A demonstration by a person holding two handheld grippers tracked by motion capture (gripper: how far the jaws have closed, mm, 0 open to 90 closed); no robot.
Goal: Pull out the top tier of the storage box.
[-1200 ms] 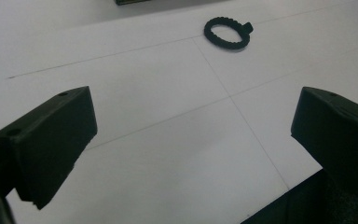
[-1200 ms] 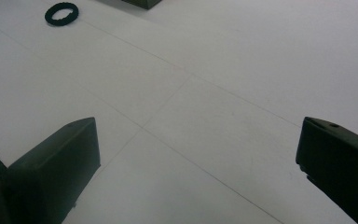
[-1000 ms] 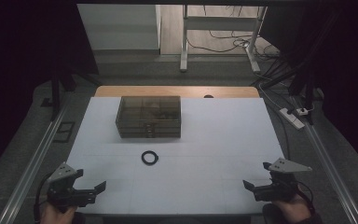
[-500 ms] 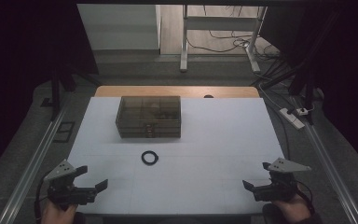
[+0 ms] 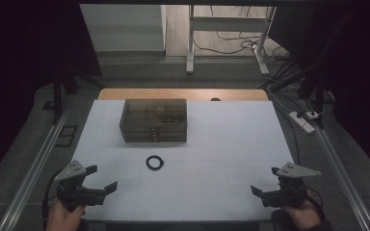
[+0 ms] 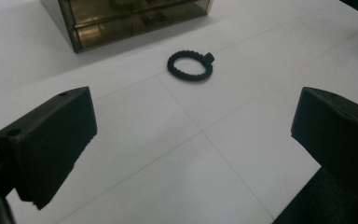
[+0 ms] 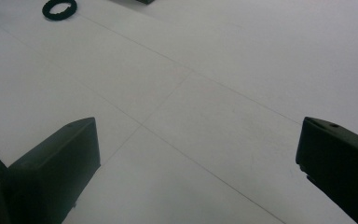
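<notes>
Black ring [image 5: 154, 162] lies flat on the white table [image 5: 231, 144], a little left of centre in the high view and just below the smoked-brown drawer box [image 5: 153, 120], apart from it. In the left gripper view the ring [image 6: 189, 66] sits in the upper middle of the frame: a thin closed loop, matte black, with a beaded or ribbed outer edge and one small square tab projecting from its upper right rim. Bare table shows through its middle. In the right gripper view it appears at the upper left corner [image 7: 59, 8], small, with a notched inner edge; finer detail cannot be told there. Left gripper [image 5: 100, 180] is at the lower left of the high view, held in a hand [image 5: 65, 216], jaws spread wide with nothing between them, well apart from the ring. Right gripper [image 5: 265, 185] is at the lower right, held in the other hand [image 5: 299, 215], jaws likewise spread wide and empty, farther from the ring than the left. The box front shows stacked translucent drawers with dim contents that cannot be identified.
</notes>
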